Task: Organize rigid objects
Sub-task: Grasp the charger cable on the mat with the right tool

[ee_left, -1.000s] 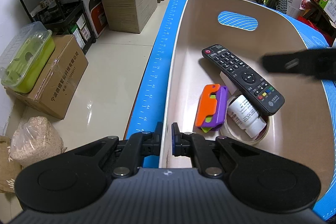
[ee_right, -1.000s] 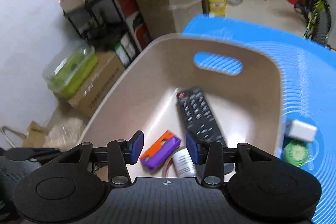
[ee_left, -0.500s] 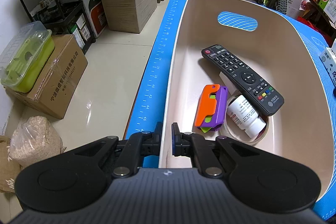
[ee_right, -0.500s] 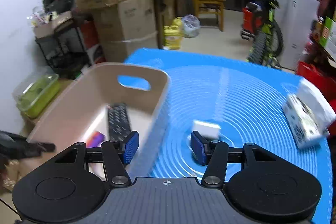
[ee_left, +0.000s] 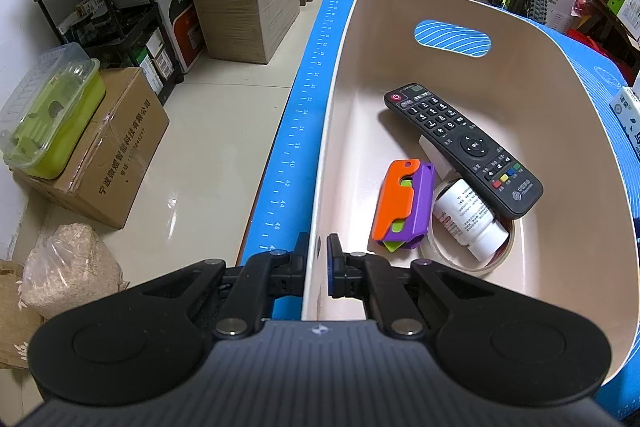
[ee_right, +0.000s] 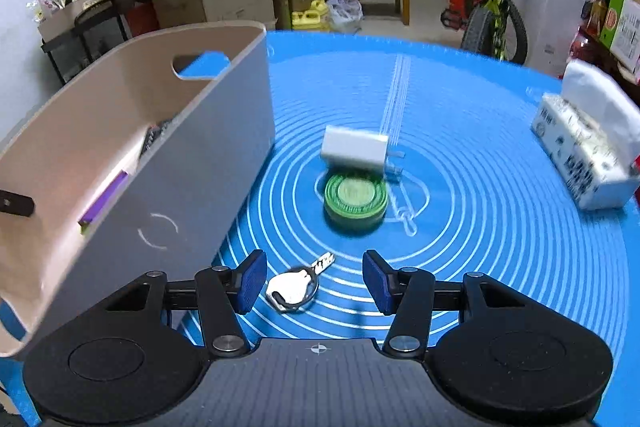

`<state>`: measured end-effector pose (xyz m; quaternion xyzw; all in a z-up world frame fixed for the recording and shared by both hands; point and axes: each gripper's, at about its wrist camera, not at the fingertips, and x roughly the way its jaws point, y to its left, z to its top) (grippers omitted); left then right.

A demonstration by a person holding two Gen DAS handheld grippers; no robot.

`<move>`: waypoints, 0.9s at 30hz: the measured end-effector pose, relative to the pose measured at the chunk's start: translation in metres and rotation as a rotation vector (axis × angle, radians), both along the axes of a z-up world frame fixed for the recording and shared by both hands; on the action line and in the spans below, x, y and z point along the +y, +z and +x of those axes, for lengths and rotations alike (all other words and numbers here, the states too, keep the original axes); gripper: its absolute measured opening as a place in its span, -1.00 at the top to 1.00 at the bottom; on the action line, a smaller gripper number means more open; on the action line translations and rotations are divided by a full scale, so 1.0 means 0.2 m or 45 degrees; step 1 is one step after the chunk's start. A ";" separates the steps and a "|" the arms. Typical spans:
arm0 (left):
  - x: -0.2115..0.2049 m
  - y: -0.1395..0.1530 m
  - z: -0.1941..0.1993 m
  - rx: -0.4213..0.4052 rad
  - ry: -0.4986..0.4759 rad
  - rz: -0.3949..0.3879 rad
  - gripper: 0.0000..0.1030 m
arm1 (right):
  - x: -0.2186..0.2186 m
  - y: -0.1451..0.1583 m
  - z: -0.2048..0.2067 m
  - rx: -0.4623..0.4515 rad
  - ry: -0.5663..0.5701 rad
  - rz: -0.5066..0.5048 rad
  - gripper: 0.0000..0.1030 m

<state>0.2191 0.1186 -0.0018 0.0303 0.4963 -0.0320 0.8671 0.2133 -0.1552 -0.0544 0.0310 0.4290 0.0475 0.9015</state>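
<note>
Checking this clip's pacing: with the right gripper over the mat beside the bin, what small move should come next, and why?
Probably lower the right gripper a little onto the key and close. Its jaws are open with nothing pressed between them, and the key lies flat on the blue mat just below the gap. The left gripper is shut on the bin rim, steadying it for the drop.

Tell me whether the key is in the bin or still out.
Out: the key lies on the blue mat, beside the bin.
</note>
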 end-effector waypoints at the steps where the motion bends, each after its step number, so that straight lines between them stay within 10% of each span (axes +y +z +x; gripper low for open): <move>1: 0.00 0.00 0.00 0.000 0.000 0.000 0.83 | 0.00 -0.02 0.01 0.007 0.003 0.001 -0.23; 8: 0.00 0.00 0.00 0.000 -0.001 0.002 0.82 | 0.05 -0.12 0.02 0.018 0.031 -0.013 -0.18; 17: 0.00 0.00 0.00 0.000 0.000 0.001 0.82 | 0.10 -0.09 0.00 -0.023 0.081 -0.048 0.40; 27: 0.00 0.00 0.00 0.000 -0.001 0.002 0.82 | 0.15 -0.06 -0.04 -0.050 0.169 -0.081 0.47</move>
